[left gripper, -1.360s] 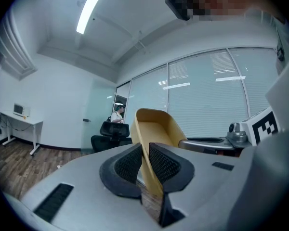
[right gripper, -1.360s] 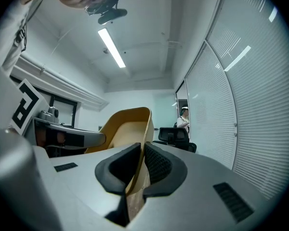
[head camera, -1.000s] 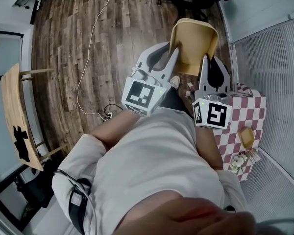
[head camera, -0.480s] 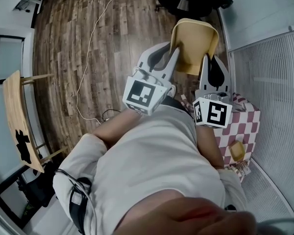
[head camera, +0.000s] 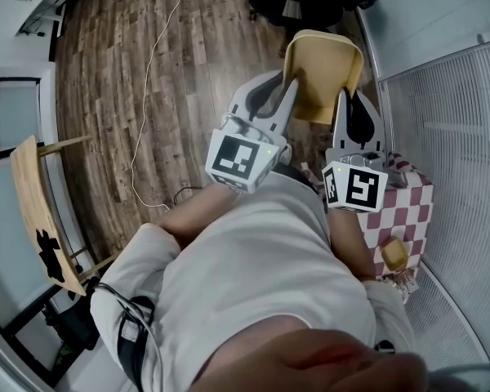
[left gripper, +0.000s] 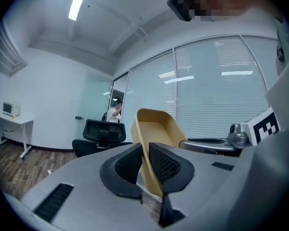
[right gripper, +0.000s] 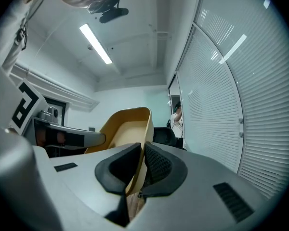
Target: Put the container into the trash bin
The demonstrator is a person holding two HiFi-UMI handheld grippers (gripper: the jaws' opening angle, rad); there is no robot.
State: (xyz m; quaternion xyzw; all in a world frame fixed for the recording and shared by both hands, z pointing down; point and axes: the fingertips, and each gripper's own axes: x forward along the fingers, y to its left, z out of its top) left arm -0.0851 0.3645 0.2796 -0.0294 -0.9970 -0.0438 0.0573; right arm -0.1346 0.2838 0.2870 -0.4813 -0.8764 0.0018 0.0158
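Wooden floor [head camera: 106, 96] partly behind tan container [head camera: 322, 72]

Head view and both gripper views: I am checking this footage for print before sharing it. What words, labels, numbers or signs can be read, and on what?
No readable text in any view.
Left gripper and right gripper: their cubes bear black-and-white square markers, which are patterns, not words.
Container: plain, no print.
Checked table: what lies on it is too small to show any print.
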